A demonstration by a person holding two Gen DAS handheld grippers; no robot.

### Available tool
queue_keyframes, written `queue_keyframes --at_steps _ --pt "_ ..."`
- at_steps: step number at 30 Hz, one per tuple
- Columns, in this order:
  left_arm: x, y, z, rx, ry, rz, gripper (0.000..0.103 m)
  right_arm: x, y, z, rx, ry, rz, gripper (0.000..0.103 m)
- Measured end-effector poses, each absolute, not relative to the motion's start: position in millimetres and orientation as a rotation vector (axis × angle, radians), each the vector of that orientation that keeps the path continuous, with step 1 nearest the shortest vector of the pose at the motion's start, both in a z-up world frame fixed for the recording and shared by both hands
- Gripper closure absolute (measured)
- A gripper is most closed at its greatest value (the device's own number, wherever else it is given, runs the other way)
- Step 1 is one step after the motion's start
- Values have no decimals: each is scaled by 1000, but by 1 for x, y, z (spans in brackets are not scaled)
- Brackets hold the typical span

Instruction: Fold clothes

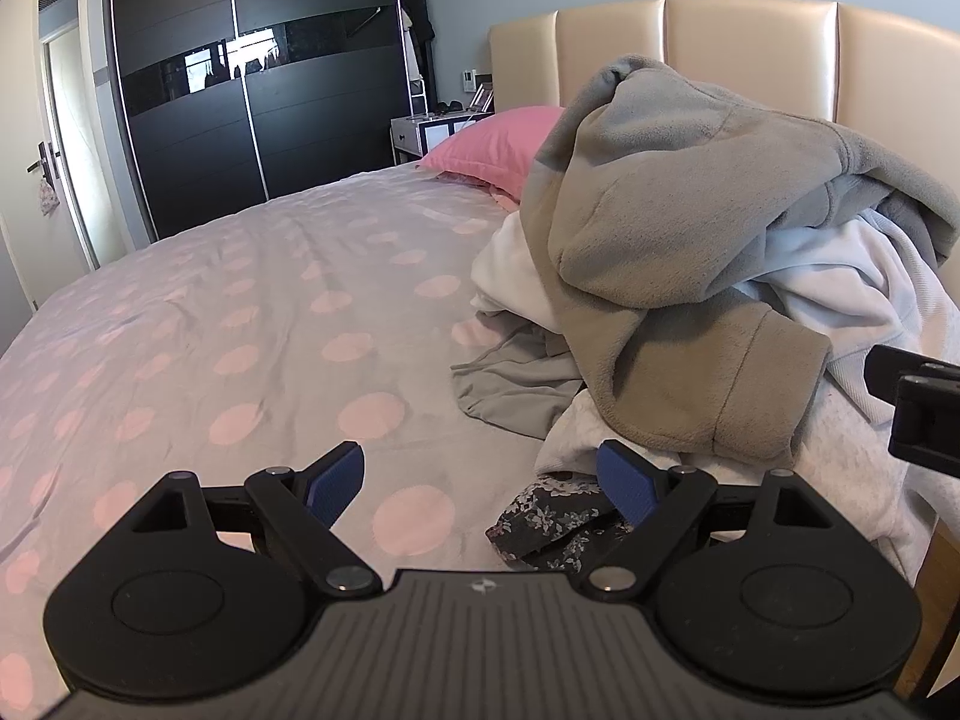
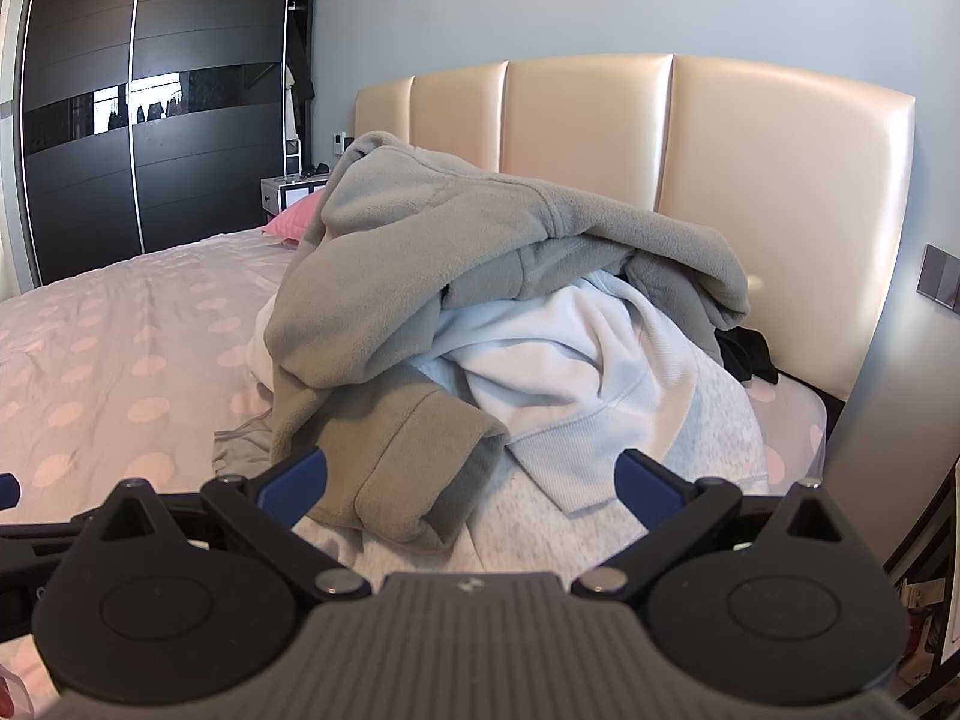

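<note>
Fleece grey-brown hoodie (image 2: 420,276) tops the unfolded clothes pile (image 2: 600,360) by the headboard (image 2: 750,180), its cuff draped just ahead of the right claw (image 2: 471,480), prob. dumped there for sorting. Both claws are spread wide w/ nothing gripped; left claw (image 1: 483,480) hangs over bare dotted sheet (image 1: 240,300), likely the folding spot. Pale-blue sweatshirt (image 2: 570,372) lies trapped under the hoodie, floral fabric (image 1: 546,522) just beside the left claw's right finger, pink pillow (image 1: 498,144) well beyond.

Soft daylight, glare on the headboard (image 2: 774,180), fisheye-bent, dark-cornered edges.
</note>
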State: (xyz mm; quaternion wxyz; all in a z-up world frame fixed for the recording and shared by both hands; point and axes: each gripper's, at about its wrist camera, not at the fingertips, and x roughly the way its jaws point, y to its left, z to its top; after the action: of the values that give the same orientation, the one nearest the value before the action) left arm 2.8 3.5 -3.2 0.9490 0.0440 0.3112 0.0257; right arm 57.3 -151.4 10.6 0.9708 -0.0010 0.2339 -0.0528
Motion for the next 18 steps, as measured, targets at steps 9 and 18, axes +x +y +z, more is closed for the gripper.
queue_keyframes --at_steps 9,18 --pt "4 4 -5 94 641 53 18 58 -151 10 -7 479 -106 0" --pt "3 5 -6 100 649 53 18 59 -150 9 -11 488 -105 0"
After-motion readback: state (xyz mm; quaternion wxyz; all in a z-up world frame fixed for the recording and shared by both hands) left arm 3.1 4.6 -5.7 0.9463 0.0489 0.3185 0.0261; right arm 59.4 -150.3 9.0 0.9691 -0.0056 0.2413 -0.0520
